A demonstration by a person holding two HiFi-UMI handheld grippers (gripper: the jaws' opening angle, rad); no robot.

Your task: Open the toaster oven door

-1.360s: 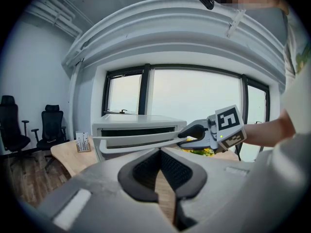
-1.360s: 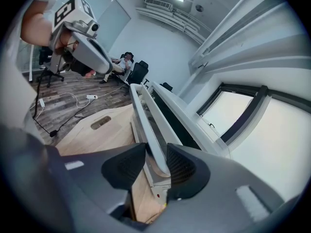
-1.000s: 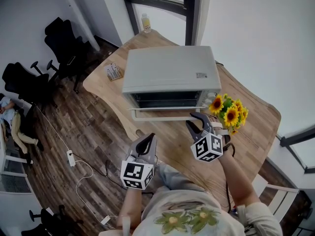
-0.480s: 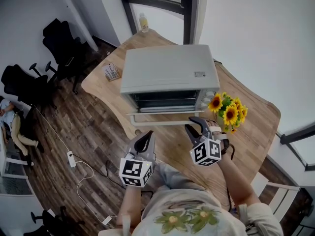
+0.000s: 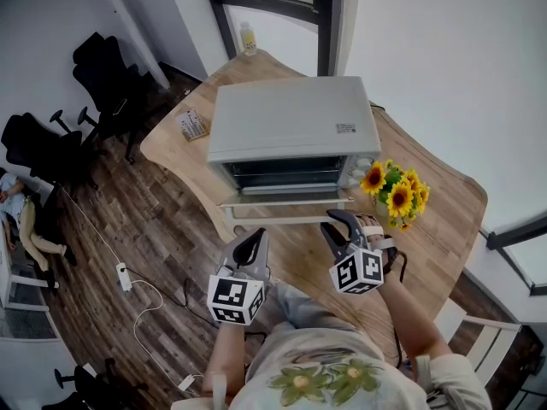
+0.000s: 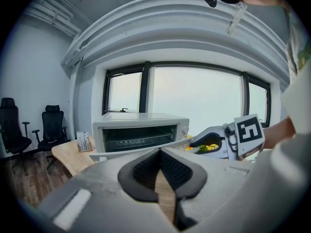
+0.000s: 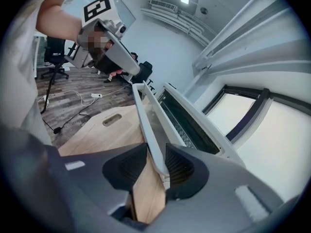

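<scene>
Label (image 5: pixel 346 129) on toaster oven (image 5: pixel 291 114) seemingly unreadable; door (image 5: pixel 282 198) partly open.

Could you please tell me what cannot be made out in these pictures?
Label on the toaster oven: head view, print too small.
Knobs: head view, too small, partly behind the sunflowers.
Bottle by the window: head view, too small to identify.

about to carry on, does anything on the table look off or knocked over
Nothing stands out: the toaster oven sits square on the wooden table, its door part-way down in the right gripper, sunflowers upright beside it.
</scene>
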